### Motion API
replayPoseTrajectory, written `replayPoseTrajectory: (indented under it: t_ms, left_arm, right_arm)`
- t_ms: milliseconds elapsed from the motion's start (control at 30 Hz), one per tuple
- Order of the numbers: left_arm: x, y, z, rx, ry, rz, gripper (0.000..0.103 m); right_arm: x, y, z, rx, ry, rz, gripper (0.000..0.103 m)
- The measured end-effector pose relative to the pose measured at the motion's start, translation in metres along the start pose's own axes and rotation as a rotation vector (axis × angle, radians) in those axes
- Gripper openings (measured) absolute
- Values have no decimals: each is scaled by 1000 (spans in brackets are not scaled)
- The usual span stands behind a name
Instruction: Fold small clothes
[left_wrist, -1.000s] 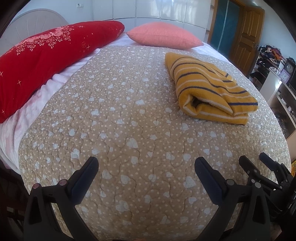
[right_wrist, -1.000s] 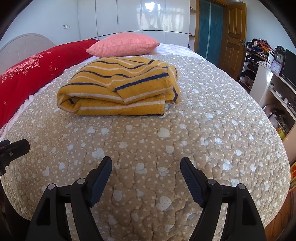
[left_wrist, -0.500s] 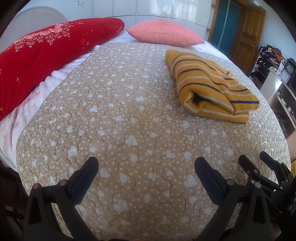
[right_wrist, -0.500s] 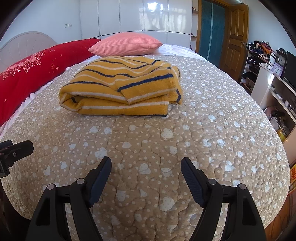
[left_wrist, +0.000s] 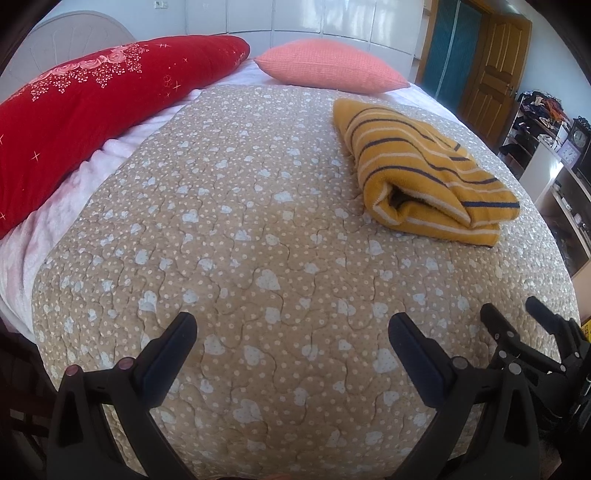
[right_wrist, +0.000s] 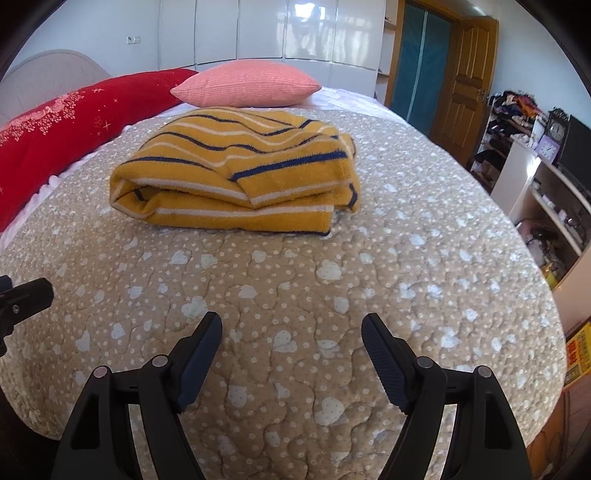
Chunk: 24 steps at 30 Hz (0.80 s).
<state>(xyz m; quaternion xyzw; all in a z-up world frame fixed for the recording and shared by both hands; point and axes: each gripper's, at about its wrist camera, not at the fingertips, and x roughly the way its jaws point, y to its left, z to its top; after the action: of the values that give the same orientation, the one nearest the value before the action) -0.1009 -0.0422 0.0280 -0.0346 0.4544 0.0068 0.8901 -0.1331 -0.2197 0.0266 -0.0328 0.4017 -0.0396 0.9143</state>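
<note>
Hovering over the near edge of the quilt (left_wrist: 258, 221), both grippers were empty. L gripper (left_wrist: 291, 332): jaws spread wide, nothing between them, only quilt below. R gripper (right_wrist: 291, 332): same, jaws wide apart, gripping nothing. In the L wrist view the R gripper's fingers showed at approx 4 o'clock, just beside the L one.

Striped yellow garment (right_wrist: 236, 177) lay folded into a thick bundle on the quilt, at 12 o'clock from the R gripper and approx 2 o'clock from the L; well apart from both. Open fold end faced the L cam.

Behind the garment: pink pillow (right_wrist: 247, 88) at 12 o'clock, red pillow (left_wrist: 92, 107) at 10 o'clock. Wooden door (right_wrist: 465, 92) and shelf w/ clock (right_wrist: 556, 129) at 2–3 o'clock.
</note>
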Motion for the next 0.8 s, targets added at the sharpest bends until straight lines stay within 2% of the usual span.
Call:
replayPoseTrajectory:
  t_ms: [367,800]
  left_arm:
    - [2,-11,-1,40,1,6,103]
    - [1,-16,-4,50,3,14,103]
  right_arm:
    - [-2,0,0,-46,-12,-63,83]
    - [-2,-8,-2,-36,-10,-71,83]
